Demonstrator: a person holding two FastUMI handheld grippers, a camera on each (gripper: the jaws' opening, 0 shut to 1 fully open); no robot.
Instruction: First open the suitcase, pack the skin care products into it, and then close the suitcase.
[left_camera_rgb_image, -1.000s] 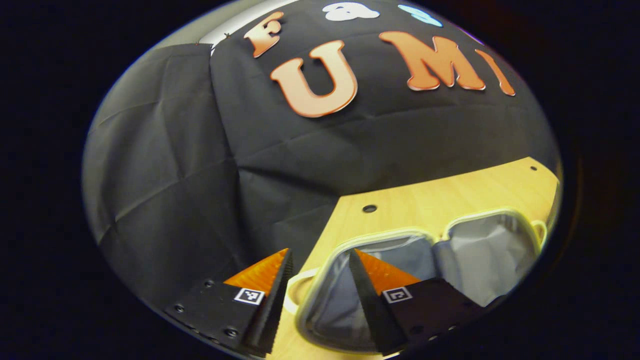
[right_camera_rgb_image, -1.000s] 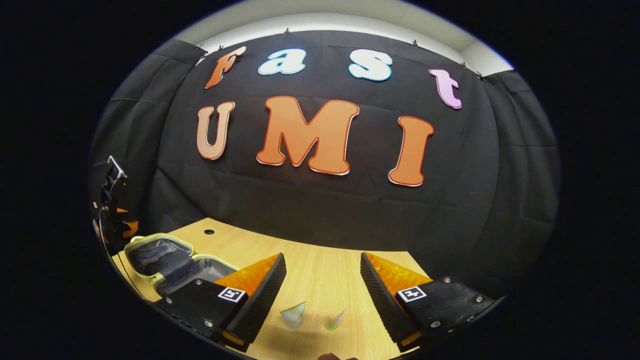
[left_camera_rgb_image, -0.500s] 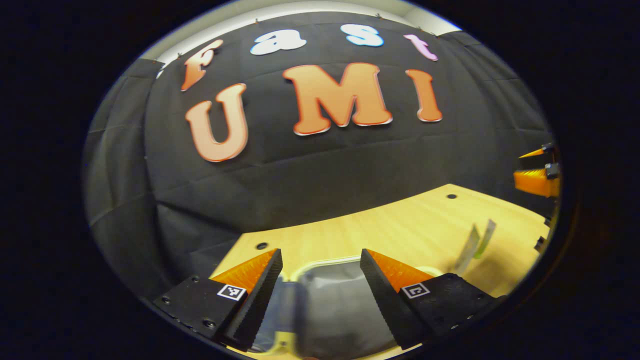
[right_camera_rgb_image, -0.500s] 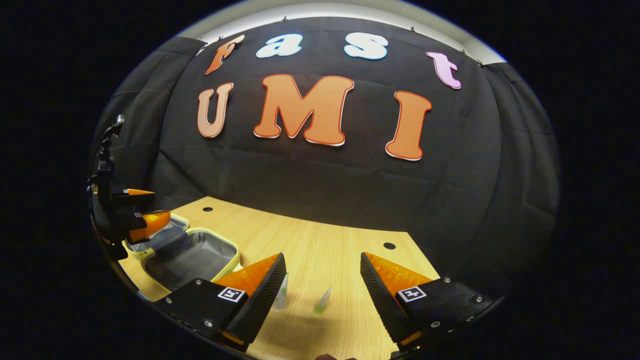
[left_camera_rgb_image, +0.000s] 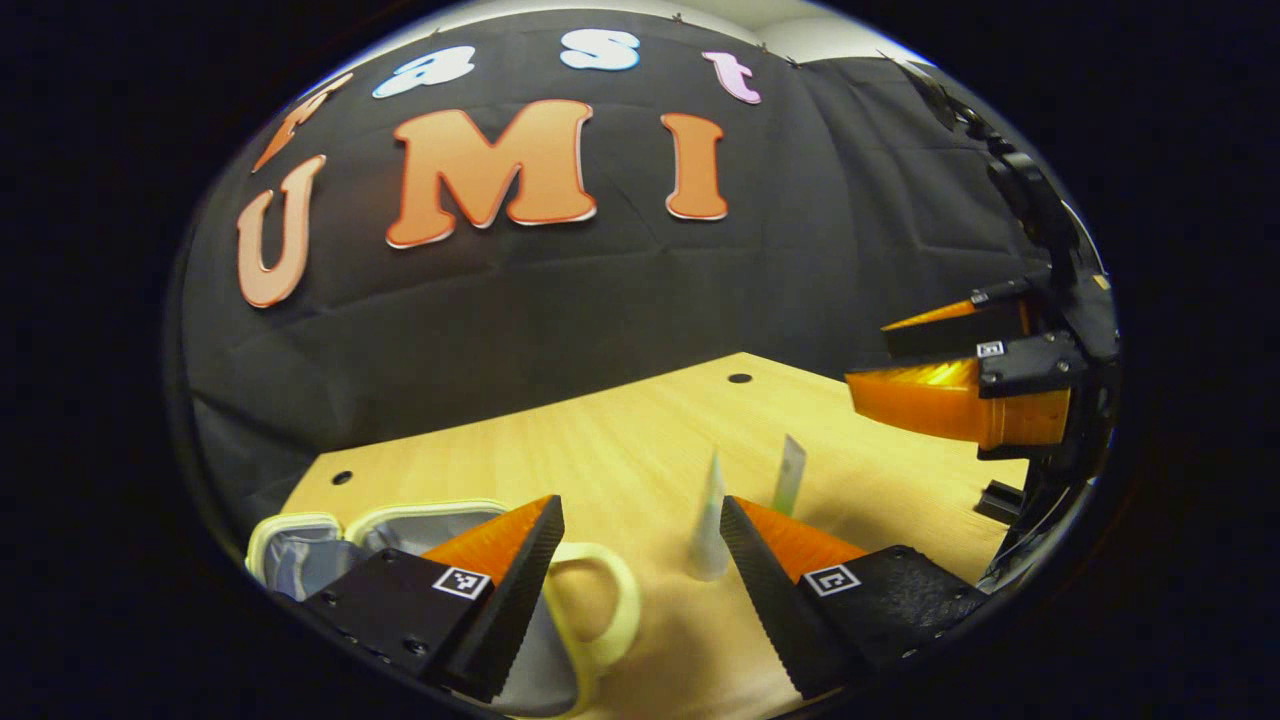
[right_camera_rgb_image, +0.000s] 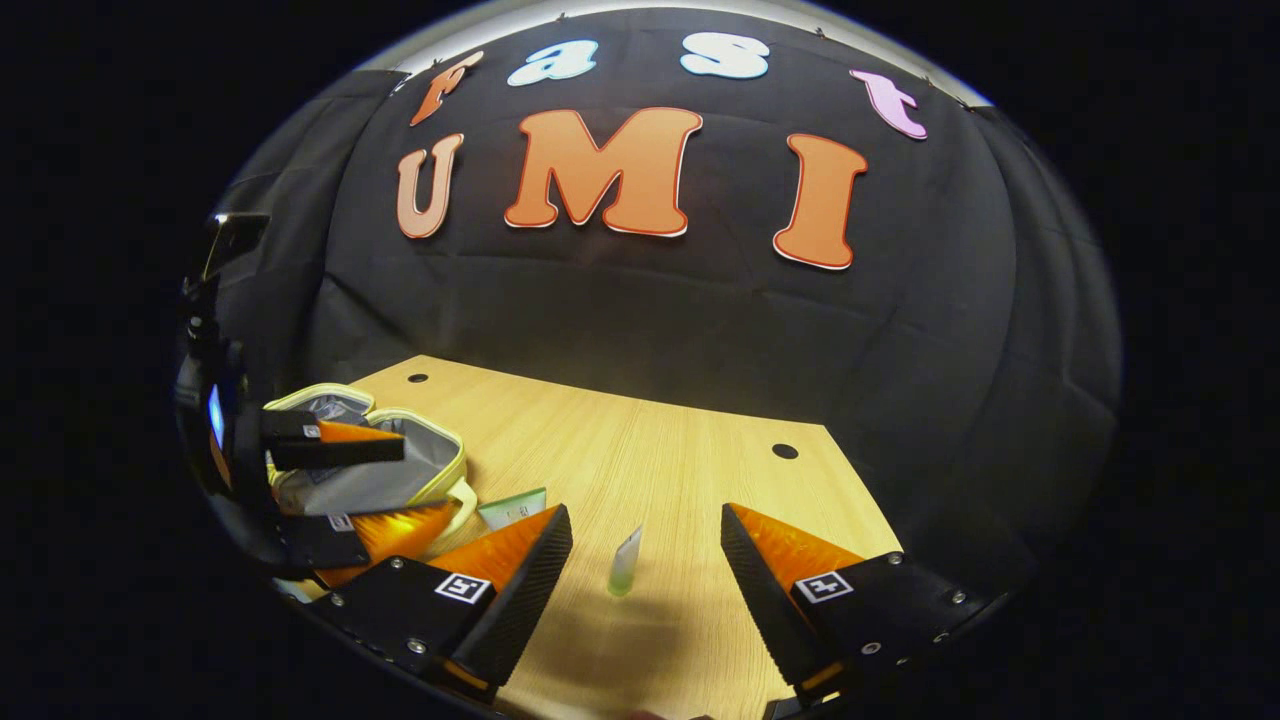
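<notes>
Open suitcase (right_camera_rgb_image: 375, 470), two tubes (left_camera_rgb_image: 708, 525), labels unreadable

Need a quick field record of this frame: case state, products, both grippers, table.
suitcase: open, grey lining showing, lying on the table's left part in the right gripper view
products: two tubes standing on the table, none in the suitcase; white tube, green-tinted tube
left gripper: open, holding nothing, above the suitcase handle
right gripper: open, holding nothing, green-tinted tube ahead between its fingers, not touched
table: wood
stage: suitcase opened, packing not begun
</notes>
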